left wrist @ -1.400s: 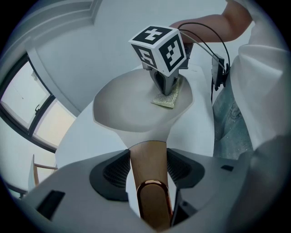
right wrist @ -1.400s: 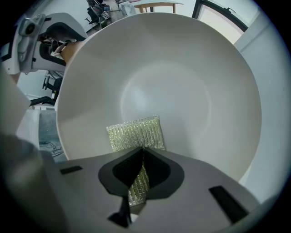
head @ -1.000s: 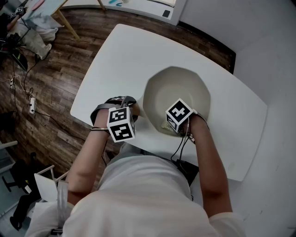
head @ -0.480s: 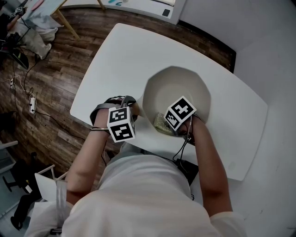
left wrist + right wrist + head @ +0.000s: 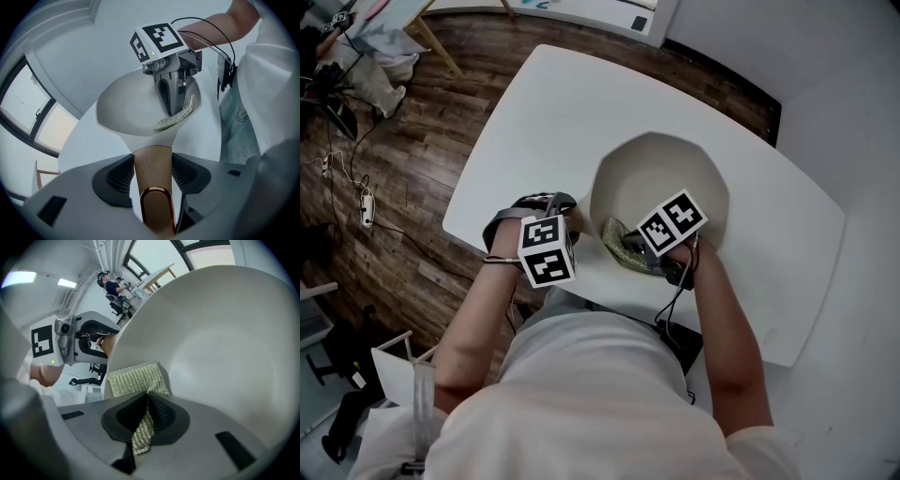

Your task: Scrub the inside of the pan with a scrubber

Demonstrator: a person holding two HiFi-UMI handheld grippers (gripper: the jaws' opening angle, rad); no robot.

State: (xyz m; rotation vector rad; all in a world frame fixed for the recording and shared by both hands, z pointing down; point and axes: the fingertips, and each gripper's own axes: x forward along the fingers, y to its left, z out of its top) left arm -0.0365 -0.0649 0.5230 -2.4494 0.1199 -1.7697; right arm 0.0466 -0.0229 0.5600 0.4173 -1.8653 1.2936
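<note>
Moved, head view: right gripper (image 5: 636, 246) and scrubber (image 5: 613, 234) slid left along the pan (image 5: 675, 173) near wall; left gripper (image 5: 569, 214) unmoved.
Left gripper view: fingers (image 5: 115, 180) clamped on the handle (image 5: 152, 164).
Right gripper view: fingers (image 5: 161, 411) pinch scrubber against pan's inside.

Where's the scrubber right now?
In the head view, the scrubber is pinched in the right gripper against the pan's near inner wall, beside the handle that the left gripper clamps.

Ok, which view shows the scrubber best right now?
Right gripper view: the scrubber fills the foreground, pinched in the right gripper and pressed against the pan wall. Left gripper view shows it smaller, under that gripper; head view shows only an edge.
</note>
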